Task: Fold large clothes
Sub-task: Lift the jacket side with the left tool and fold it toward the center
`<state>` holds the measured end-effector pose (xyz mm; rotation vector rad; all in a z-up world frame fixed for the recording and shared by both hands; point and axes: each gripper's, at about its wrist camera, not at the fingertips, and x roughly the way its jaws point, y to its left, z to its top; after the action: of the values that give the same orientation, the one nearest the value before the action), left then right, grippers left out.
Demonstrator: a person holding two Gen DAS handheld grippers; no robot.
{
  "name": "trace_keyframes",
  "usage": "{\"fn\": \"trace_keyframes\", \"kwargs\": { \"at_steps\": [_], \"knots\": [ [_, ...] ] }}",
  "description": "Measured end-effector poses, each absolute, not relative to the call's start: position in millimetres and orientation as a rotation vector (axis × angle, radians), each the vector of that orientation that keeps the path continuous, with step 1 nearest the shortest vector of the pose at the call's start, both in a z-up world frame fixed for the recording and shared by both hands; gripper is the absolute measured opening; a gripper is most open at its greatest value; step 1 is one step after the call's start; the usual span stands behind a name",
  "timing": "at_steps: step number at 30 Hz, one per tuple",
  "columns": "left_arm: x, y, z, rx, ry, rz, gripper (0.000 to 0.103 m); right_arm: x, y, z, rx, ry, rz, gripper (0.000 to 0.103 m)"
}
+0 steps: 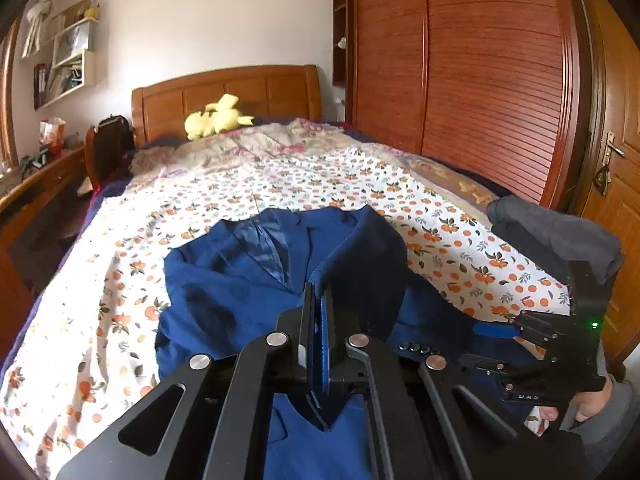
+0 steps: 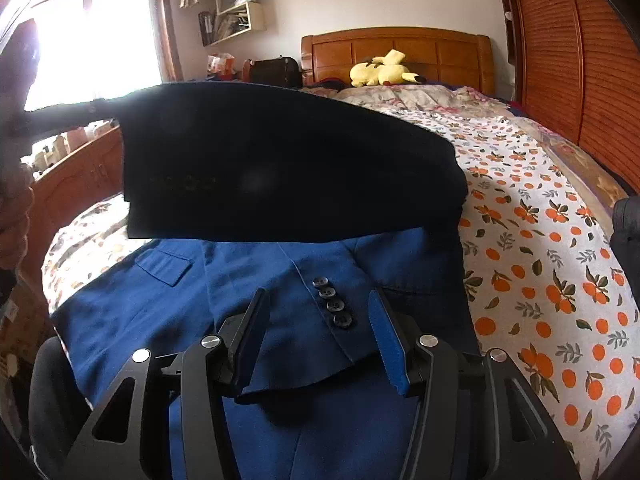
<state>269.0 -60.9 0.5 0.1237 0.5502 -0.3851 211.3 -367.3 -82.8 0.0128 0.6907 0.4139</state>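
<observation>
Blue jacket [image 1: 224,280] fabric is clamped in the left gripper [image 1: 318,300]; the right gripper [image 2: 316,336] hovers parted, empty.

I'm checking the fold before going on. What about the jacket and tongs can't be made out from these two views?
- Left wrist view: the jacket hem is cut off by the bottom edge and the left tongs, shut on a lifted flap.
- Right wrist view: that lifted flap, backlit and dark, hides the collar and lapels.
- Right wrist view: whether the right tongs touch the sleeve with its buttons is unclear; the tips lie behind cloth.
</observation>
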Motion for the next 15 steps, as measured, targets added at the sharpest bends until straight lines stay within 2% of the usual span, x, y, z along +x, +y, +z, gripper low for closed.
{"fn": "trace_keyframes", "kwargs": {
  "at_steps": [5, 15],
  "knots": [
    [261.8, -42.5, -0.9, 0.133, 0.538, -0.304, 0.002, 210.3, -369.7, -81.2, 0.01, 0.682, 0.412, 0.05],
    [292.8, 21.9, -70.1, 0.11, 0.689, -0.132, 0.002, 211.2, -371.6, -82.9, 0.01, 0.687, 0.411, 0.05]
  ]
}}
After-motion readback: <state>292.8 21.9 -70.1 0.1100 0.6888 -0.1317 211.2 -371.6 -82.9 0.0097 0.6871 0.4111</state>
